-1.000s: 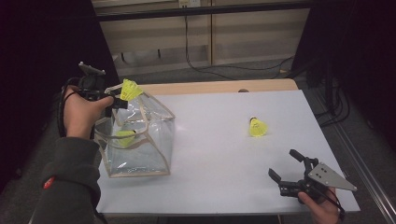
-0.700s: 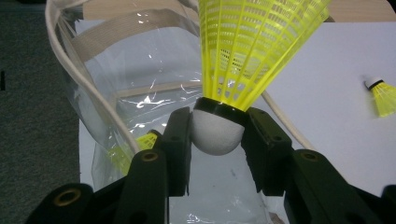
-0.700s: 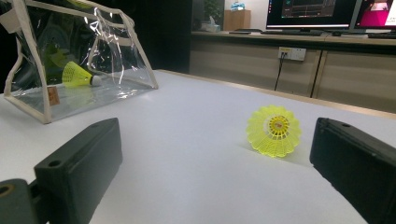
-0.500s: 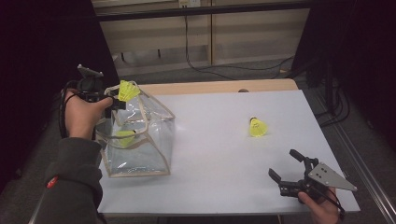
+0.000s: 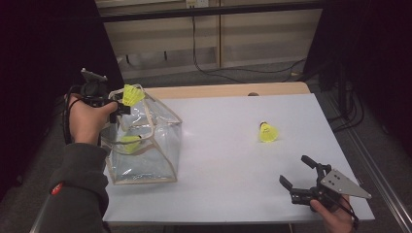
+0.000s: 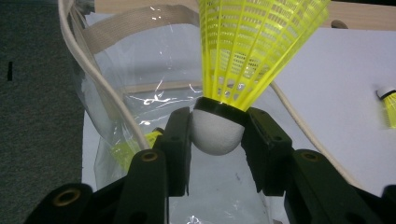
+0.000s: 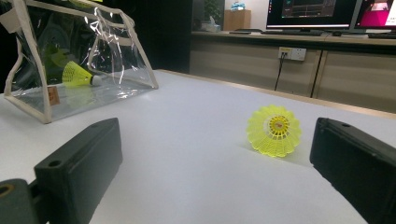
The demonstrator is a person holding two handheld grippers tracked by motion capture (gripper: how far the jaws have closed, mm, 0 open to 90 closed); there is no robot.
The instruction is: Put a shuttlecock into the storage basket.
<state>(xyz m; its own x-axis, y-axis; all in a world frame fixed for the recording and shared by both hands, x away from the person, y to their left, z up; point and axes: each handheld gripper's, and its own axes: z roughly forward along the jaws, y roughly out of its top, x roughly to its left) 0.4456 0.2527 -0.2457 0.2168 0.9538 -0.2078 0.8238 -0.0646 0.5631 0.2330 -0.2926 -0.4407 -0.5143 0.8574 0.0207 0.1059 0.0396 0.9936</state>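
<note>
High view: one shuttlecock (image 5: 130,143) is seen inside the clear bag (image 5: 160,145), a second (image 5: 132,93) is clenched above it by the left tongs (image 5: 119,108), and a third (image 5: 267,132) is left beyond it, with the right tongs (image 5: 297,174) released.

Between the matt black plastic jaws of the left gripper (image 6: 218,135) sits a shuttlecock (image 6: 243,56) with a smooth white foam-like head and a glossy yellow plastic mesh skirt. Just beyond it, the bag (image 5: 145,145) is clear, shiny plastic film edged in beige woven cloth tape. The table (image 5: 228,160) looks smooth, matt white.
</note>
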